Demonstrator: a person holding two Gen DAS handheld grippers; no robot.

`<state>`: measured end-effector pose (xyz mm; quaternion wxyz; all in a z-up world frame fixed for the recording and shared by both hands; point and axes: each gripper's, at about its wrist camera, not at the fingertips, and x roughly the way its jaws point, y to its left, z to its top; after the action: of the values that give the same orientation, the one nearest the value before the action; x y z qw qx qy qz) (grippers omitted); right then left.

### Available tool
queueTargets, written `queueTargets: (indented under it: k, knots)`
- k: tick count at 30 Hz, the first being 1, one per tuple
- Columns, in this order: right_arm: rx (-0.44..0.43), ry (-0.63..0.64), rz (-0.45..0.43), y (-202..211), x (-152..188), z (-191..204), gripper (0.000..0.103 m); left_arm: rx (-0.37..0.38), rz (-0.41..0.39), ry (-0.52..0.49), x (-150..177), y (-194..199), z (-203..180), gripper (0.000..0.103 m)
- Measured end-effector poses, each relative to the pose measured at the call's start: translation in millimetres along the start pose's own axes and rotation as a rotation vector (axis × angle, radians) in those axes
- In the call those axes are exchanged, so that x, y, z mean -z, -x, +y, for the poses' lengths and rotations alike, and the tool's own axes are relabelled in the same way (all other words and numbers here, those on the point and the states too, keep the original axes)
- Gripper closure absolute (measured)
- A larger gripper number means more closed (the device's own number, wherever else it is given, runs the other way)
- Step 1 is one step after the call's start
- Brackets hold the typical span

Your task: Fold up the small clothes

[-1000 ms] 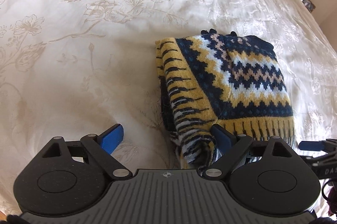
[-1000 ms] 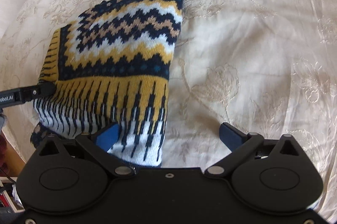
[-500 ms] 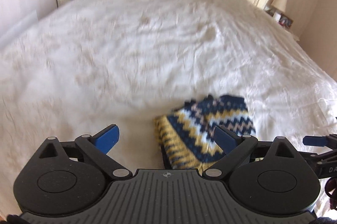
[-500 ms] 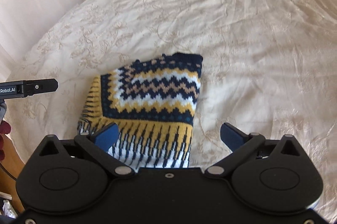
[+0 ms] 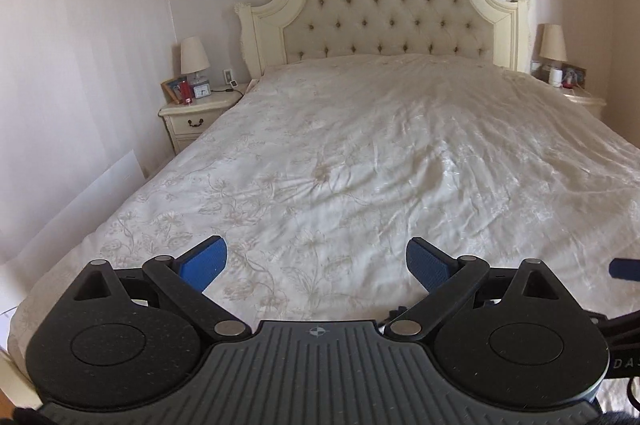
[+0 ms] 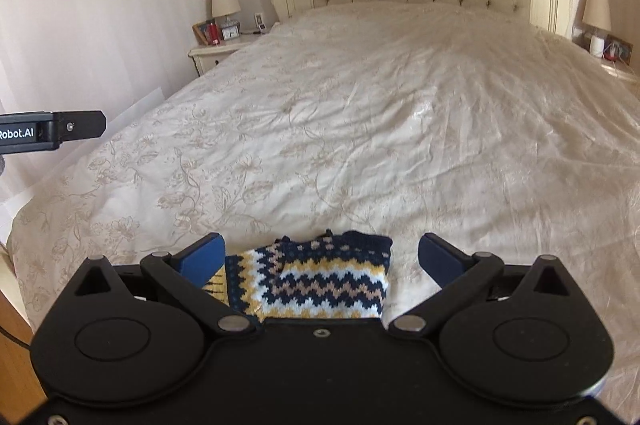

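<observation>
A folded knit sweater [image 6: 320,281] in navy, yellow and white zigzag lies on the cream bedspread [image 6: 380,129] near the foot of the bed. It shows only in the right wrist view, low between the fingers and partly hidden by the gripper body. My right gripper [image 6: 320,257] is open and empty, raised above and behind the sweater. My left gripper [image 5: 316,261] is open and empty, raised over the bedspread [image 5: 380,165]; the sweater is out of its view. The left gripper's finger [image 6: 60,131] shows at the left edge of the right wrist view.
A tufted cream headboard [image 5: 388,9] stands at the far end. A nightstand [image 5: 192,117] with a lamp, clock and frame is at the left, another nightstand [image 5: 580,97] with a lamp at the right. A wall runs along the left side.
Both grippers have lifted and drawn back from the sweater, tilting up toward the headboard. The sweater stays folded on the bed and has dropped out of the left wrist view.
</observation>
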<state>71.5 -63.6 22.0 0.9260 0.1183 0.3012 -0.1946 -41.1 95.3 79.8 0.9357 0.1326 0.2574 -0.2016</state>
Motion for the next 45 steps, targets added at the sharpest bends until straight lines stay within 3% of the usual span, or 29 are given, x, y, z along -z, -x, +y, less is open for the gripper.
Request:
queueTargets:
  k: [3,6,10,16,23,45]
  knots:
    - [0.105,0.017,-0.033,11.4,-1.3,8.4,0.001,0.057,0.083,0.005,7.0,-1.1,-8.2,0.006]
    - [0.205,0.055,0.014,13.9,0.9,11.7,0.001,0.094,0.215,0.053,21.3,-7.0,-11.2,0.006]
    - [0.145,0.07,0.144,16.5,7.8,3.9,0.001,0.117,0.385,0.128,42.2,-12.5,-14.9,0.007]
    - [0.083,-0.027,0.302,27.9,27.1,-13.5,0.001,0.082,0.519,0.147,72.7,0.4,-27.8,0.007]
    - [0.051,-0.114,0.368,46.2,47.5,-24.9,0.001,0.052,0.567,0.134,95.6,23.8,-37.5,0.007]
    - [0.086,-0.127,0.441,70.5,83.8,-23.9,0.001,0.009,0.595,0.128,122.4,62.3,-46.9,0.007]
